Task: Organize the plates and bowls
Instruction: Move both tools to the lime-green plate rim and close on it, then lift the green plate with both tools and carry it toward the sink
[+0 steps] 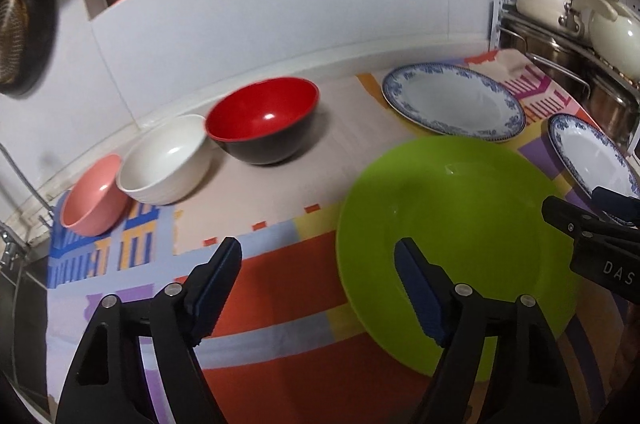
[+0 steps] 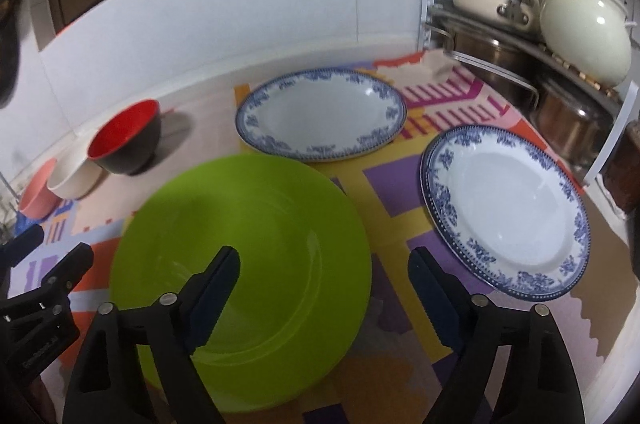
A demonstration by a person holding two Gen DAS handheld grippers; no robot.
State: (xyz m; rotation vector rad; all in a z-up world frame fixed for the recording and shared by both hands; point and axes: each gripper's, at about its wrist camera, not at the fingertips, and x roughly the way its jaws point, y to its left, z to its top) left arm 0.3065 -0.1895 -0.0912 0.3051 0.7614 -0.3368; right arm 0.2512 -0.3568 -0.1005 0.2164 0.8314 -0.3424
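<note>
Both grippers hover with jaws apart and nothing between the ridged pads: the left gripper point(image 1: 318, 278) over the near left edge of the green plate point(image 1: 452, 224), the right gripper point(image 2: 324, 284) over its right rim, probably to lift it from both sides. Underneath spreads a patterned mat point(image 1: 280, 288), a soft printed cloth that likely cushions the crockery. Glossy and smooth, that green plate looks like plastic and is the broadest dish. Two glazed blue-rimmed plates point(image 2: 320, 114) point(image 2: 506, 212) lie apart behind and to its right, unstacked. Farther left, three round bowls line the wall by size: red-and-black bowl point(image 1: 264, 122), white bowl point(image 1: 166, 160), pink bowl point(image 1: 94, 196).
</note>
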